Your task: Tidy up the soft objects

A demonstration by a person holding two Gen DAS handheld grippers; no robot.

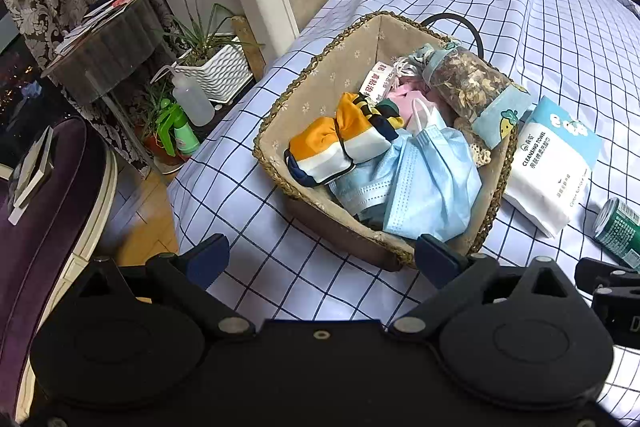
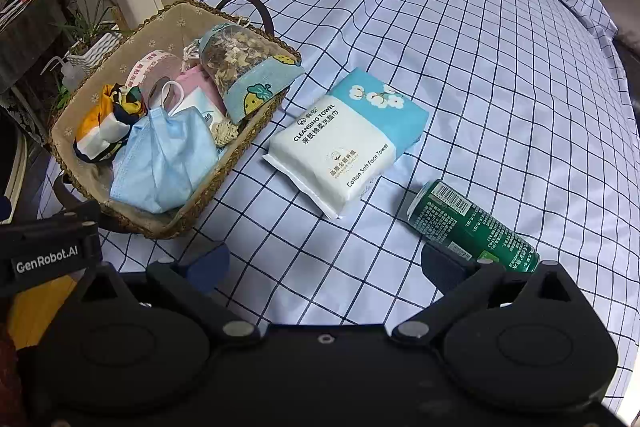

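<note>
While both grippers, left gripper (image 1: 322, 259) and right gripper (image 2: 326, 265), hover spread and empty, cleansing towel pack (image 2: 344, 139) lies on checked surface (image 2: 500, 75) beside filled basket (image 2: 256, 131). Likely next: right gripper pinches pack, lifts into basket.

The left gripper (image 1: 322, 259) hung with its two fingers spread wide, nothing between them. The right gripper (image 2: 324, 263) was likewise splayed and empty, level beside the left one.
</note>
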